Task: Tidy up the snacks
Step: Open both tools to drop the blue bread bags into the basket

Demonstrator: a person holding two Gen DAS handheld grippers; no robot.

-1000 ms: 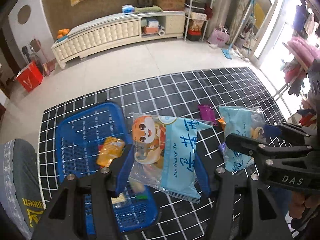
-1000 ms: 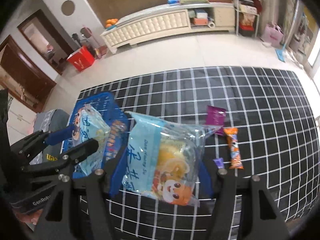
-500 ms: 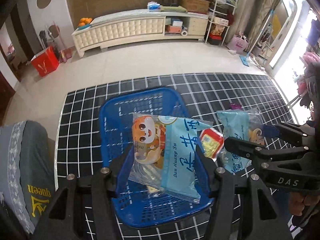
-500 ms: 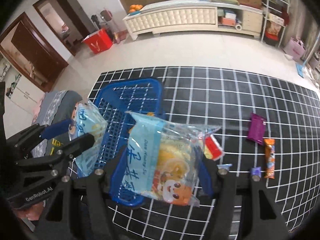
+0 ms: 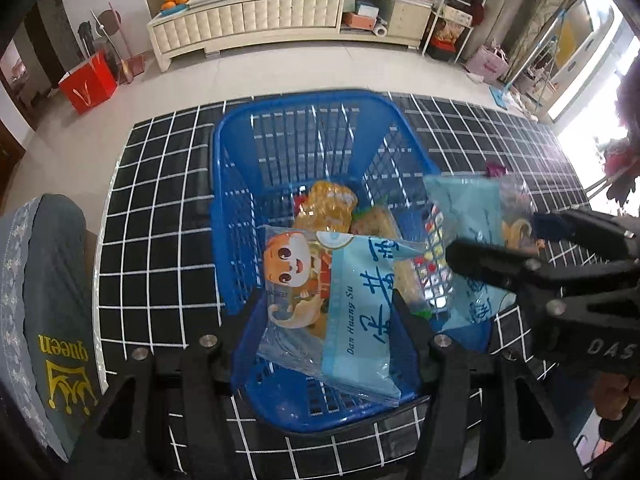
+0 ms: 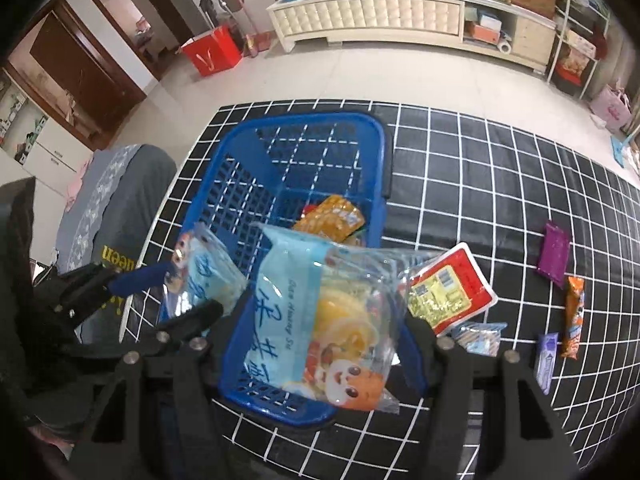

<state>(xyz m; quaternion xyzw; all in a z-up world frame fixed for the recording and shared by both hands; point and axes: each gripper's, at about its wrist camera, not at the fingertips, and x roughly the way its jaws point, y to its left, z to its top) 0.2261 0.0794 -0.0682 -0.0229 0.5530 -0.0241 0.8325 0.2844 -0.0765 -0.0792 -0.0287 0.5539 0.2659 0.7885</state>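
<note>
My left gripper is shut on a light-blue snack bag with a cartoon animal, held over the near end of the blue basket. My right gripper is shut on a matching light-blue bag, held above the basket's right wall. Each gripper shows in the other's view, the right one with its bag and the left one with its bag. Yellow snack packs lie inside the basket.
On the black grid mat right of the basket lie a red-and-yellow pack, a purple pack, an orange bar and small blue-white packets. A grey cushion lies at the mat's left.
Both grippers moved left with their bags, from over the mat to above the basket. The basket now lies under both bags.
</note>
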